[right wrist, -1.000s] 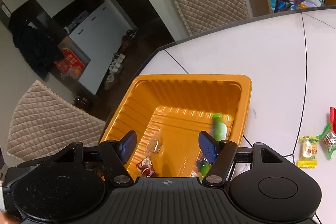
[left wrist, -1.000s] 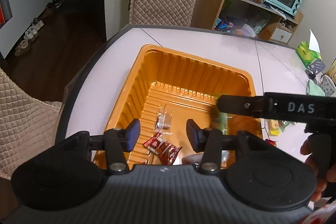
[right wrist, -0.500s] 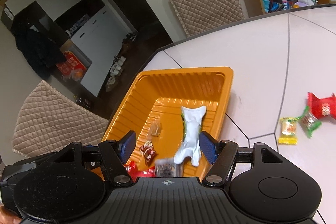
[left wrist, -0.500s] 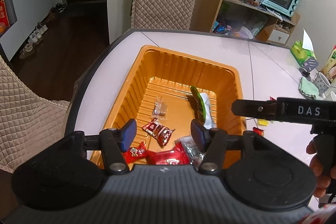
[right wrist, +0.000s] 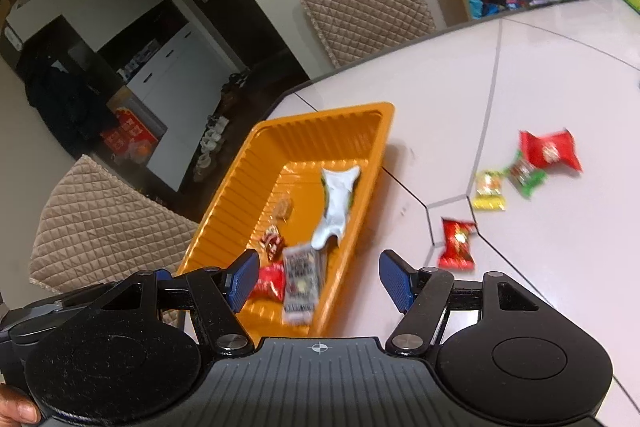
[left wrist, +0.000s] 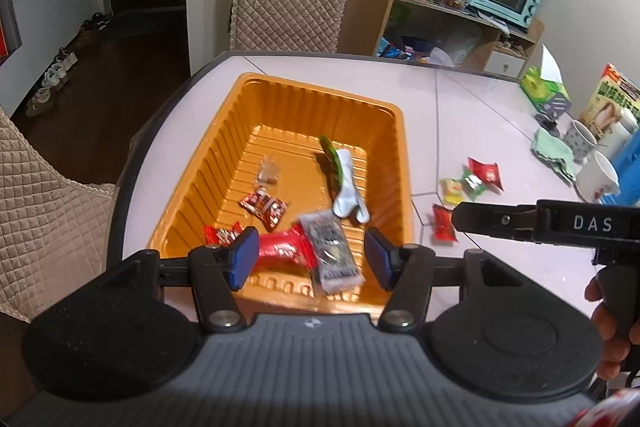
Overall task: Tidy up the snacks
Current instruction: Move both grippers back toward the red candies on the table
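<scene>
1. Snacks are split between two places: several lie in the orange tray (left wrist: 402, 163) just ahead of and below my left gripper (left wrist: 310, 257), and four loose ones lie on the white table (right wrist: 540, 75) ahead and to the right of my right gripper (right wrist: 320, 277).
2. My left gripper's jaws have just been opening; they now stand apart with nothing pinched – the grey packet (left wrist: 332, 251) and red packet (left wrist: 280, 251) seen between them lie on the tray floor below.
3. My right gripper is spread wide and empty too, with the tray's near corner under it.
4. Nearest loose target, in my judgement: the small red candy (right wrist: 456, 245), just ahead and to the right of the right fingers. Further out sit the yellow candy (right wrist: 488, 189), green candy (right wrist: 524, 173) and larger red packet (right wrist: 550, 151), almost touching one another.
5. Risks: that cluster is tight – closing on one wrapper may drag or flick its neighbour. Thin, flat wrappers could slip from the pads on the smooth table.
6. The right view is blurred, so misjudging the approach could nudge the light tray.
</scene>
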The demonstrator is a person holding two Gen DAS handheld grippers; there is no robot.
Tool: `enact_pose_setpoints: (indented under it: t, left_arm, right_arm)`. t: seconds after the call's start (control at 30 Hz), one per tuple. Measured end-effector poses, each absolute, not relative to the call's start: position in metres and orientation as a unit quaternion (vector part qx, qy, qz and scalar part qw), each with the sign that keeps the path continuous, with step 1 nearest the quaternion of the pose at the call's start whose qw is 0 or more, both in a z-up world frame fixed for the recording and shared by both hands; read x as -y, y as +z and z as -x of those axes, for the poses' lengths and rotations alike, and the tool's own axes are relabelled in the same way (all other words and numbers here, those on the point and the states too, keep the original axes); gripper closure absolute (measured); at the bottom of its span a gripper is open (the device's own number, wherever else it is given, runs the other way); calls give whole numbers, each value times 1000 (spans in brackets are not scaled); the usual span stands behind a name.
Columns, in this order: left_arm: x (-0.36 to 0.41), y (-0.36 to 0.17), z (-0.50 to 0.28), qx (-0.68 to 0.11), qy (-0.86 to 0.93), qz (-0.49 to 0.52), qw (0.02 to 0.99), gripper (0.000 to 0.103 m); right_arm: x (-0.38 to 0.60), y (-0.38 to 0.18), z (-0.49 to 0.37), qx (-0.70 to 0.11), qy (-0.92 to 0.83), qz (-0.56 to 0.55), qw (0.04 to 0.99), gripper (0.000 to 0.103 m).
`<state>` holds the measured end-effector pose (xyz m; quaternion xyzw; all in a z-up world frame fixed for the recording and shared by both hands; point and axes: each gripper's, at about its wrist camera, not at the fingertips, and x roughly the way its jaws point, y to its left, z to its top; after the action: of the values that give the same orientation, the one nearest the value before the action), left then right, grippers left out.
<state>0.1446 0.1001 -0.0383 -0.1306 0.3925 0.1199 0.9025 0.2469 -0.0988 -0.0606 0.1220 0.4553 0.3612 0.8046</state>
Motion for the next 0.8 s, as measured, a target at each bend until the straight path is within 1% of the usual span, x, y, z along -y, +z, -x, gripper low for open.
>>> enact_pose_setpoints:
  t: [0.43, 0.8]
  left_arm:
    - [-43, -45, -115, -402, 76, 119, 905, 48]
    - [14, -55, -122, -412, 17, 83, 907, 48]
  right_arm:
    - [161, -69, -211, -465, 315, -115, 819, 37]
    - [215, -76, -197, -465, 253, -110, 841, 37]
